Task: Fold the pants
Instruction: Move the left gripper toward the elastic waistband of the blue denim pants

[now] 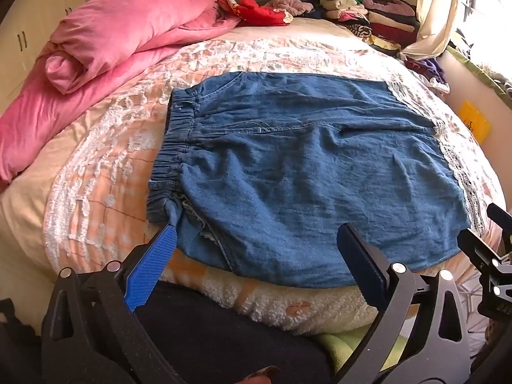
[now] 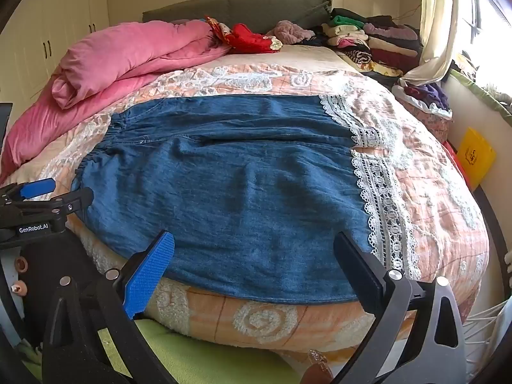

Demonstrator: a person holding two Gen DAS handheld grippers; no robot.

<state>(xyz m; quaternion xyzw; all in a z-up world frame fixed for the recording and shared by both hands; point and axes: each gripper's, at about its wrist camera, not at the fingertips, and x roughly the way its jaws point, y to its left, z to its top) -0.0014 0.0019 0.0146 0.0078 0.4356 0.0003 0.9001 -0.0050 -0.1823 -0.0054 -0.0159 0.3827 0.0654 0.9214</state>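
Blue denim pants (image 1: 307,172) lie flat across the near part of the bed (image 2: 425,192), close to its front edge, lengthwise from left to right. Elastic gathered waistband (image 1: 172,147) sits toward the bed's left side; white lace-trimmed leg hems (image 2: 380,204) lie toward the right side. Fabric is soft, lightly wrinkled, with a crease ridge running along the middle. Lower edge of the pants reaches the bed's front edge.

Bed cover is a peach and white quilt with raised floral texture. A green sheet (image 2: 198,355) shows below the front edge. Room: cream cupboards on the left wall, a bright window with a pale curtain (image 1: 438,9) on the right.

A rolled pink duvet (image 1: 105,51) occupies the bed's left side, well apart from the waistband. Red cloth (image 2: 249,40) and a stack of folded clothes (image 2: 371,41) sit along the far edge by the dark green headboard (image 2: 236,8). A yellow item (image 2: 476,156) stands beside the bed's right side.

Left gripper (image 1: 259,259) hovers at the front edge near the waistband end, jaws spread wide, holding nothing. Right gripper (image 2: 256,262) hovers at the front edge near the hem end, jaws likewise spread, empty. Neither touches the denim clearly.
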